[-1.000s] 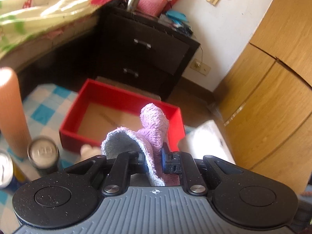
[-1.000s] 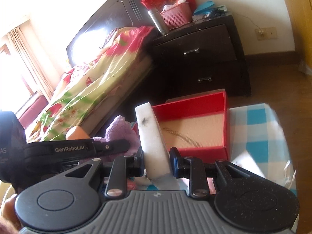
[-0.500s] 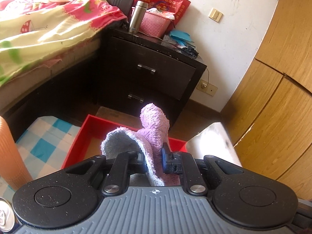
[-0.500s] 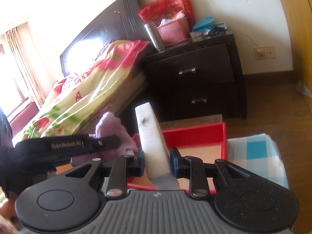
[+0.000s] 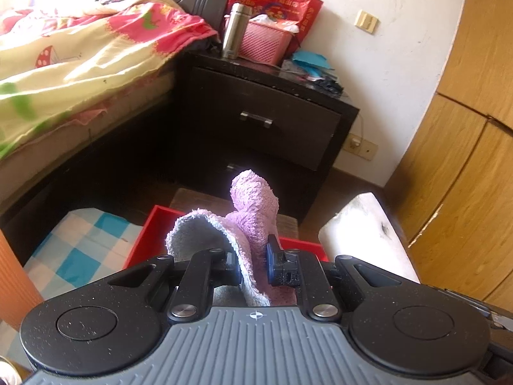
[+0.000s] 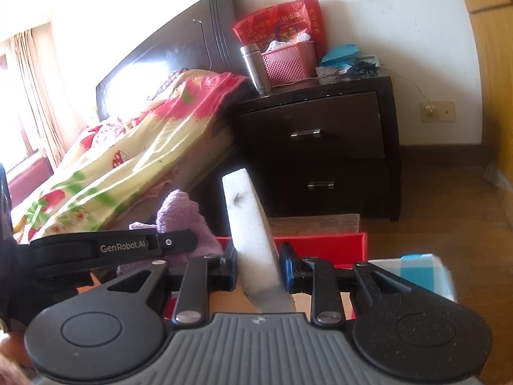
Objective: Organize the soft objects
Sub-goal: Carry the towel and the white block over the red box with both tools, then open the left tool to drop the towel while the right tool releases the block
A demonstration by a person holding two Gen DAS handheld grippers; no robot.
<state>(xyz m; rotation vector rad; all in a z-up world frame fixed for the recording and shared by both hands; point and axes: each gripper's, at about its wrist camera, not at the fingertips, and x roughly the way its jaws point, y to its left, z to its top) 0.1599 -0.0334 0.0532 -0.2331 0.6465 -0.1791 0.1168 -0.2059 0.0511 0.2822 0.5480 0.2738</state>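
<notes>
both pinch: left hand-held gripper clamps a purple towel, right hand-held gripper clamps a white sponge, above the red box on the checked desk. beyond stand a dark nightstand and, left, the bed.

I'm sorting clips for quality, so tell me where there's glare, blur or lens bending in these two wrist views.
Left wrist view: sunlight washes out the bedspread at top left; the wardrobe edge bows from fisheye. Right wrist view: the window curtain is blown out, the checked cloth looks smeared, and the wall curves.
</notes>
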